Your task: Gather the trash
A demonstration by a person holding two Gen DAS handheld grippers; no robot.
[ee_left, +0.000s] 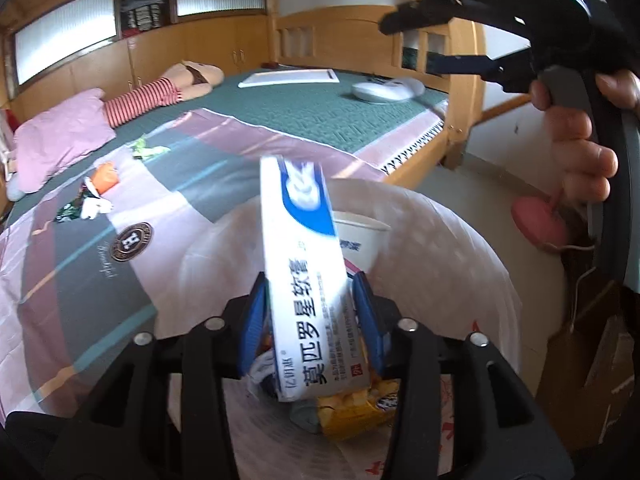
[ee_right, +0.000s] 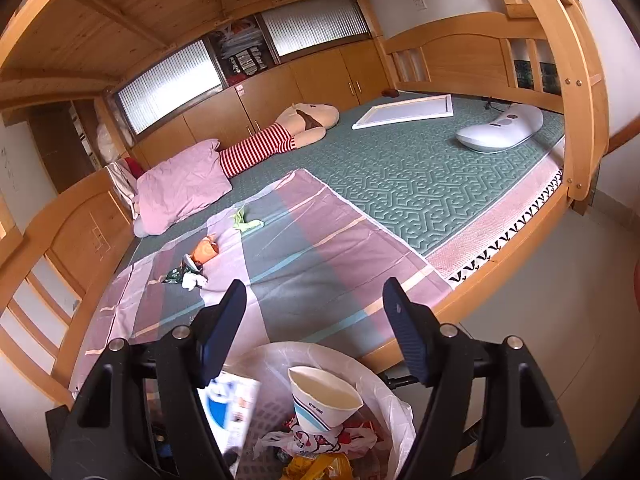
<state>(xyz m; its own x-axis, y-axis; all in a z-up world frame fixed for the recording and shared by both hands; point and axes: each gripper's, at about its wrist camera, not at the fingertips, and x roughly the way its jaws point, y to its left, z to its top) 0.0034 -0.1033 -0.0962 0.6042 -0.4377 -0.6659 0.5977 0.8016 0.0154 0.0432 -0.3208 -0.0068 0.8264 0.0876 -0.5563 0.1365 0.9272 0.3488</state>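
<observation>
left wrist: close above bin (ee_left: 460, 240), facing bed (ee_left: 320, 120) | right wrist: higher, same bin, bed

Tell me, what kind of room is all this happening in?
Most likely a bedroom at home: a wooden bunk bed with a pink pillow and a stuffed doll on the mattress, built-in wooden cupboards along the wall, and a lined trash bin beside the bed.

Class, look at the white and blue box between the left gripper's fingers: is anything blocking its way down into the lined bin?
Nothing visible blocks it. The box hangs over the open bin, with only a paper cup and wrappers lying lower inside.
</observation>
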